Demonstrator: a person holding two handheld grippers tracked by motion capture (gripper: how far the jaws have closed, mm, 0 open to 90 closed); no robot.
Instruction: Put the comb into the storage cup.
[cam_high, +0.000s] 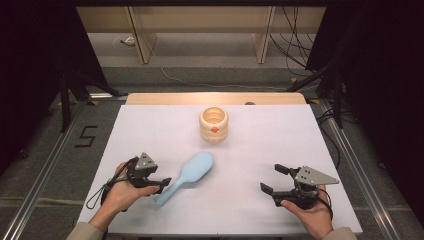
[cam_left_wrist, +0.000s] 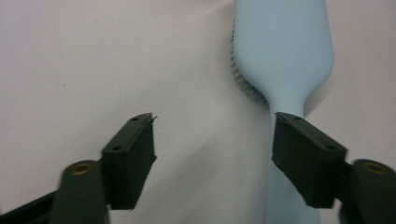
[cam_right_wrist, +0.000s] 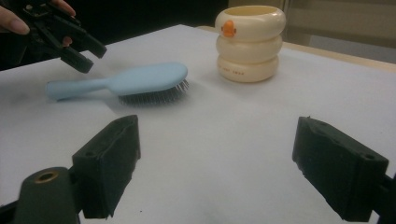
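Item: light-blue hairbrush (cam_high: 186, 176), lying bristles down on white table (cam_high: 250, 150), near-left of centre, handle toward near left, head toward far right.
Left gripper (cam_high: 159, 186): jaws wide, over handle end, nothing held; in left gripper view one jaw overlaps the handle (cam_left_wrist: 285, 154), the other apart over bare table.
Right gripper (cam_high: 272, 179): near right, jaws wide, empty, well apart from brush.
Cream ringed cup (cam_high: 214, 124): upright, far centre, orange mark facing near.
Step judged: grasp of handle. Advice: centre jaws across the narrow handle, lower close to table, close square, avoid bristles, lift level.
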